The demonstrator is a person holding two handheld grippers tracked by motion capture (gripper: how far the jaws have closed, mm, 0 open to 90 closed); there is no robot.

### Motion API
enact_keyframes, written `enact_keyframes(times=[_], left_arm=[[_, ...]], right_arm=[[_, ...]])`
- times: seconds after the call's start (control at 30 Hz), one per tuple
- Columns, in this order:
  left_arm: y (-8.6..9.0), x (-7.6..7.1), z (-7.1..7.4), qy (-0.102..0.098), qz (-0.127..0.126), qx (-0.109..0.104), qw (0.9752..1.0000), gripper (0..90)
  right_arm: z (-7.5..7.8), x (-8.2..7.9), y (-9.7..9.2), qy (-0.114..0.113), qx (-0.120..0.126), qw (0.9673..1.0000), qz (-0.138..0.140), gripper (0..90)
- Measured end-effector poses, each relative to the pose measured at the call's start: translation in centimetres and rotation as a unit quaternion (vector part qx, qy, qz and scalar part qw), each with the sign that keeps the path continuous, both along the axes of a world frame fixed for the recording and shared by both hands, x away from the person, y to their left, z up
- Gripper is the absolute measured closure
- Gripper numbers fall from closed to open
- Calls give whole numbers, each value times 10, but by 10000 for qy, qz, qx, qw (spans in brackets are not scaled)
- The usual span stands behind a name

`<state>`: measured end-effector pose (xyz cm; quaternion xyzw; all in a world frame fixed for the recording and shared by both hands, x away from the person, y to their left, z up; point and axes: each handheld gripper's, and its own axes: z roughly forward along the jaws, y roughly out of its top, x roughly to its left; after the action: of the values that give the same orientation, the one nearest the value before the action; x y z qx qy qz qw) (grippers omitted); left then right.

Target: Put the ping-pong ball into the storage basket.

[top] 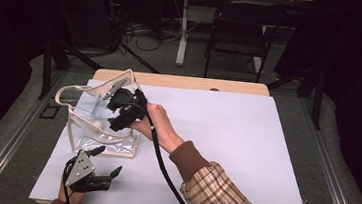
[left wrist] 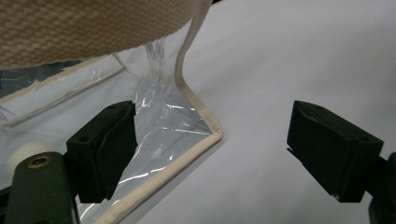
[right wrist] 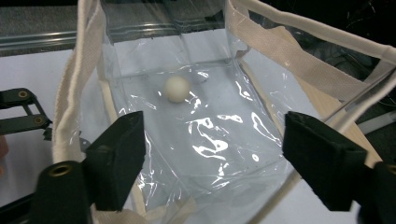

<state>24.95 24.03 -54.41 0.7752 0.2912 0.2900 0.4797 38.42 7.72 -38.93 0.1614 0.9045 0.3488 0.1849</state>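
A clear plastic tote bag [top: 88, 109] with cream cloth trim stands on the left of the table. A small white ball [top: 97, 123] lies on its bottom. My right gripper [top: 114, 110] hangs over the bag's mouth and points down into it. In the right gripper view, the right gripper [right wrist: 215, 154] is open above the bag [right wrist: 224, 130], with nothing between its jaws. The ball [right wrist: 177, 88] rests well beyond them. My left gripper [top: 108, 161] sits low near the table's front left. It is open [left wrist: 212, 135] around the bag's bottom corner [left wrist: 201, 116] without touching it.
A white sheet [top: 226, 136] covers the table top. The bag's cream strap [left wrist: 93, 28] hangs close over the left gripper's camera. A black chair [top: 238, 32] and a table leg [top: 182, 32] stand on the floor beyond the far edge.
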Motion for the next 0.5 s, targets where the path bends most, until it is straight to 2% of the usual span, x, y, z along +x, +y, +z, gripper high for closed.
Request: enact_keyframes(times=[0.1, 0.33, 0.5], left_arm=[[0, 0, 0, 5, 17, 3, 10000, 160], [-1, 0, 1, 13, -7, 24, 10000, 160], [-2, 1, 0, 17, 15, 14, 10000, 160]], right_arm=[[5, -2, -9, 15, 136, 9999, 31, 158], [18, -8, -35, -34, 403, 9992, -24, 131], [24, -11, -52, -119, 445, 9989, -82, 110]])
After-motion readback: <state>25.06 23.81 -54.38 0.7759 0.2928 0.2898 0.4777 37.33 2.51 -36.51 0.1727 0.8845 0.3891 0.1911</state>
